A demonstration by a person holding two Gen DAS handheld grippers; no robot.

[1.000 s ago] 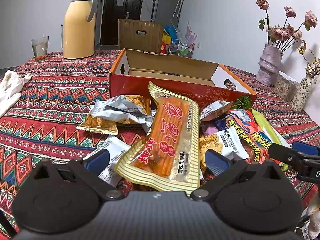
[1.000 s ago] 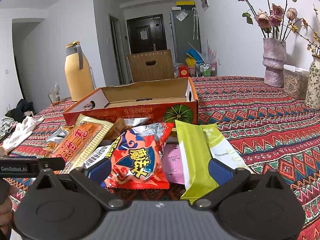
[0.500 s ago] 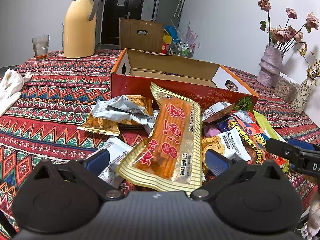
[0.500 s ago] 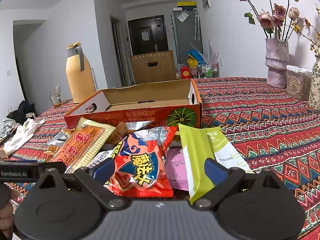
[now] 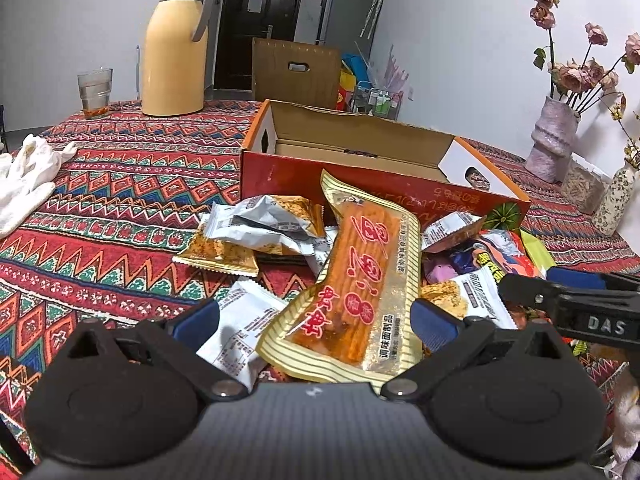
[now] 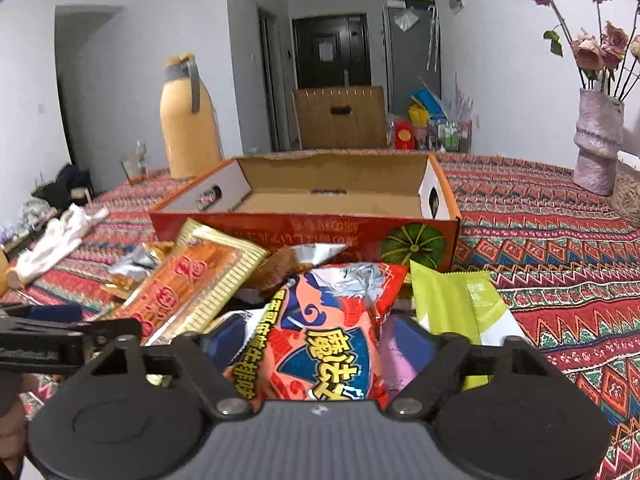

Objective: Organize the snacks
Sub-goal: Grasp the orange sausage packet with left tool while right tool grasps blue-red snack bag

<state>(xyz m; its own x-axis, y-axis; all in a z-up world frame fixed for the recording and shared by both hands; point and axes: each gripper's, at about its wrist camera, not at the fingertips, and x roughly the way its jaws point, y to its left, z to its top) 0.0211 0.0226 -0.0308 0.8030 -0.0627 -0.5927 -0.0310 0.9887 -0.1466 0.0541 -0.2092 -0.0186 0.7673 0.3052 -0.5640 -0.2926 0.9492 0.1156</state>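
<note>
A pile of snack packets lies in front of an open orange cardboard box point(image 5: 360, 184), which also shows in the right wrist view point(image 6: 304, 224). My left gripper point(image 5: 316, 318) is open, its fingers on either side of a long gold-and-orange packet point(image 5: 360, 280). My right gripper point(image 6: 320, 340) is open around a red-and-blue packet point(image 6: 332, 328), its fingers close on both sides. A green packet point(image 6: 452, 304) lies to the right of it. Small silver packets point(image 5: 260, 228) lie to the left of the pile. The box is empty inside.
A yellow thermos point(image 5: 176, 44) and a glass point(image 5: 95, 90) stand at the back left. White cloth point(image 5: 28, 176) lies at the left edge. Vases with dried flowers point(image 5: 554, 144) stand at the right. The table has a patterned red cloth point(image 5: 100, 220).
My right gripper has moved forward and lower over the red-and-blue packet, which now fills the gap between its fingers. My left gripper has edged slightly closer to the gold packet.
</note>
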